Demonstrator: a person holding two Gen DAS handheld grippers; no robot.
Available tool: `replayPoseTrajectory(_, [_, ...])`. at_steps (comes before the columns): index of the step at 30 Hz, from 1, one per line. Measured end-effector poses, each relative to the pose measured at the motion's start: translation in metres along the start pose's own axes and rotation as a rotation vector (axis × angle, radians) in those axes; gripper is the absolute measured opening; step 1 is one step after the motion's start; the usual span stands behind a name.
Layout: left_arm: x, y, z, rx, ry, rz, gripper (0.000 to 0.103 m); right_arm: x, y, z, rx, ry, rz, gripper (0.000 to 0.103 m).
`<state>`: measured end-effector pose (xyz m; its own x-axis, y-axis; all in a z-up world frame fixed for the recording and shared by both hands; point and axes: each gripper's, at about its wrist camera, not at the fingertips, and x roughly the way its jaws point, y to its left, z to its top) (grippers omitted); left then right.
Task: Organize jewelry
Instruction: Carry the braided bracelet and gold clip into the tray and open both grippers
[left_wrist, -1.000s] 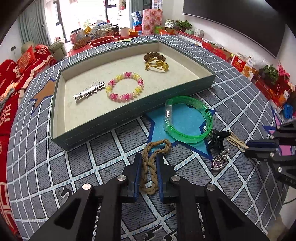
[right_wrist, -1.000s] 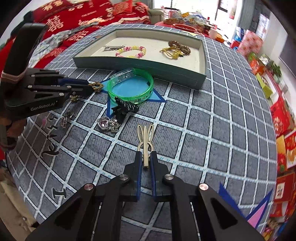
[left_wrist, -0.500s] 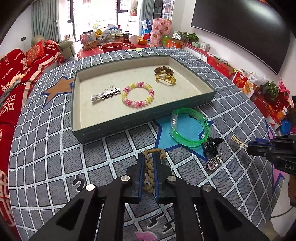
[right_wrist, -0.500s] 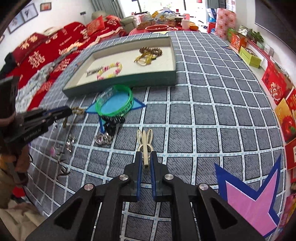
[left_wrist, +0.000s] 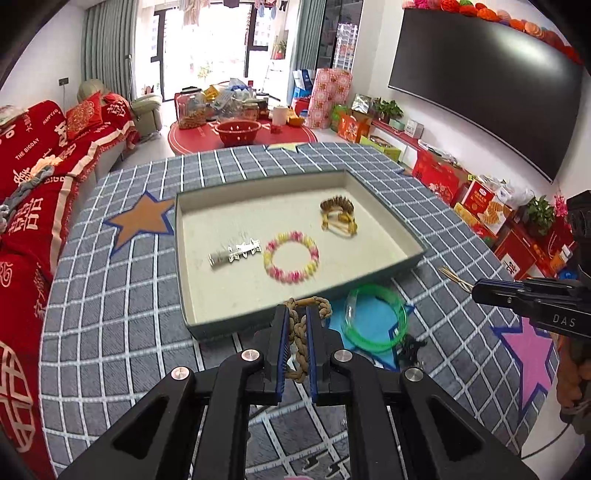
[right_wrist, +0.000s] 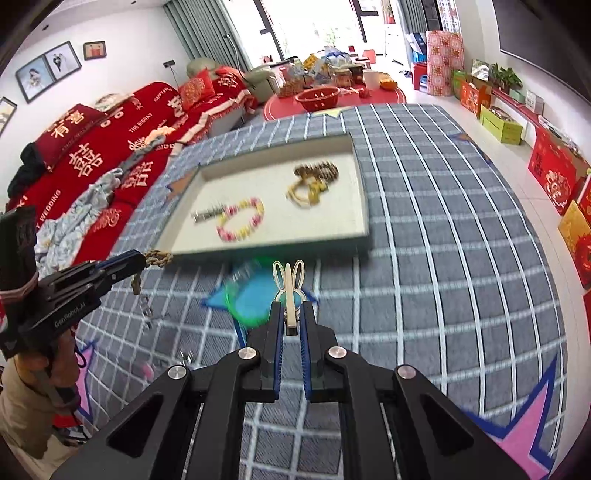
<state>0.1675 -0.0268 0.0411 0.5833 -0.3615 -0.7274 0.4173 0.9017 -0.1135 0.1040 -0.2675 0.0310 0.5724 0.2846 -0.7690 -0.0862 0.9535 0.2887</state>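
The left gripper is clenched on a braided rope bracelet, whose loop sticks out past the fingertips while its tail dangles below them, clear of the grey checked cloth. Just ahead of that claw lies the shallow tray. Inside it, from left to right, rest a silver hair clip, a pink-and-yellow bead bracelet, and a brown-and-gold cluster of pieces toward the far right corner. To the right of the left claw, just outside the tray's near wall, a green bangle lies on a blue star, with a small black clip beside it. Farther right, the right gripper grasps a cream rabbit-ear hair clip, ears pointing forward, lifted above the cloth.
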Motion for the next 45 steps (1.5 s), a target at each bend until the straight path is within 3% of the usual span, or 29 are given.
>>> replayPoseTrajectory(11, [0.023,0.018,0.051,-0.033,-0.045,0.060,0.022,0.040,0.026,0.071,-0.030,-0.016,0.047,0.009])
replayPoseTrajectory(23, [0.090,0.054,0.090,-0.098,-0.014,0.152,0.022,0.124,0.029,0.133,0.009,0.049,0.061,0.009])
replayPoseTrajectory(32, [0.138,0.058,0.094,-0.072,0.053,0.206,0.022,0.178,0.019,0.146,0.031,0.103,0.003,0.009])
replayPoseTrajectory(45, [0.167,0.051,0.081,-0.011,0.138,0.275,0.023,0.194,0.009,0.140,0.012,0.132,-0.053,0.009])
